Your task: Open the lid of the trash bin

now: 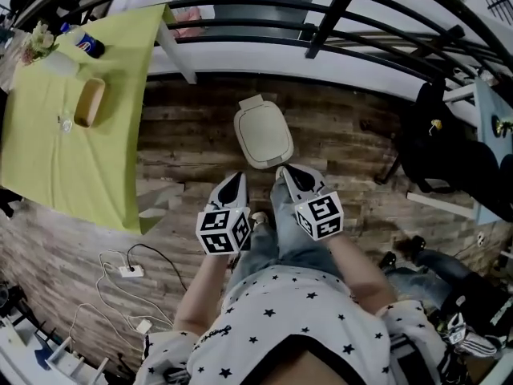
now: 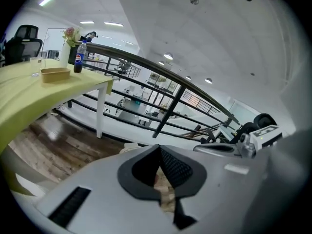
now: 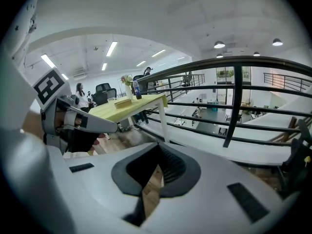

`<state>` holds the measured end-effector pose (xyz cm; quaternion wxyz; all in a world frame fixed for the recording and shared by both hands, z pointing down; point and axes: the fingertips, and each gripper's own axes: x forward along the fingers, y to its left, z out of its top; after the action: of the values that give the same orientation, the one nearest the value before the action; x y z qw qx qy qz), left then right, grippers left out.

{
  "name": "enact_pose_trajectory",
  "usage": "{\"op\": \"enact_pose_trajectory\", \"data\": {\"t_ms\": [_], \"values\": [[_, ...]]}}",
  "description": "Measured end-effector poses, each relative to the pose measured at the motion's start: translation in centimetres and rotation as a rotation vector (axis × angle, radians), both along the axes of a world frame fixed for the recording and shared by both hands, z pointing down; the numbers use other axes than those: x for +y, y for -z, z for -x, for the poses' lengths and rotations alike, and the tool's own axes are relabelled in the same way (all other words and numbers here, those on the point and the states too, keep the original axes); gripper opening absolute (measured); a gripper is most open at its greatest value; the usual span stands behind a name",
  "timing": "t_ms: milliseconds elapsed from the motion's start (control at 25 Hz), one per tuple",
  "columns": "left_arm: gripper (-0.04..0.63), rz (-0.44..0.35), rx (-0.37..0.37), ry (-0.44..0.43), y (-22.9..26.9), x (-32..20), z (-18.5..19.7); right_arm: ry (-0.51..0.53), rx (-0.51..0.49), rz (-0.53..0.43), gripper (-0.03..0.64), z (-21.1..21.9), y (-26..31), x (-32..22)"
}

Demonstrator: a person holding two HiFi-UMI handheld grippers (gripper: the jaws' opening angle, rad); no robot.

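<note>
Lid (image 1: 263,135), rounded, smooth beige, seemingly plastic, above wooden planks (image 1: 337,135)

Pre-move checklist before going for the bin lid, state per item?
1. Head view of trash bin lid, shut: ok.
2. Load in left gripper: none, jaws together: ok.
3. Load in right gripper: none, jaws together: ok.
4. Contact with the lid: not ok, both grippers are short of it.
5. Hinge side or grip edge of the lid: cannot tell.
</note>
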<state>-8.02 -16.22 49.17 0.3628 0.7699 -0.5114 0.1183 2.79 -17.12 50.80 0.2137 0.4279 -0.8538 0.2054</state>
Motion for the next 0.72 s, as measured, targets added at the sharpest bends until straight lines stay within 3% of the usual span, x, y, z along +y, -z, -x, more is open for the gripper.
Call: {"op": "enact_pose_trajectory", "data": {"t_ms": [360, 720], "values": [[0.008, 0.061, -0.009, 0.044, -5.1, -2.3, 0.5, 0.01, 0.054, 0.089, -0.006, -0.8, -8.5, -3.2], [0.008, 0.122, -0.03, 0.057, -11.3, -2.8, 0.2, 0.008, 0.082, 0.19, -0.006, -1.3, -17.3, -3.3]]}}
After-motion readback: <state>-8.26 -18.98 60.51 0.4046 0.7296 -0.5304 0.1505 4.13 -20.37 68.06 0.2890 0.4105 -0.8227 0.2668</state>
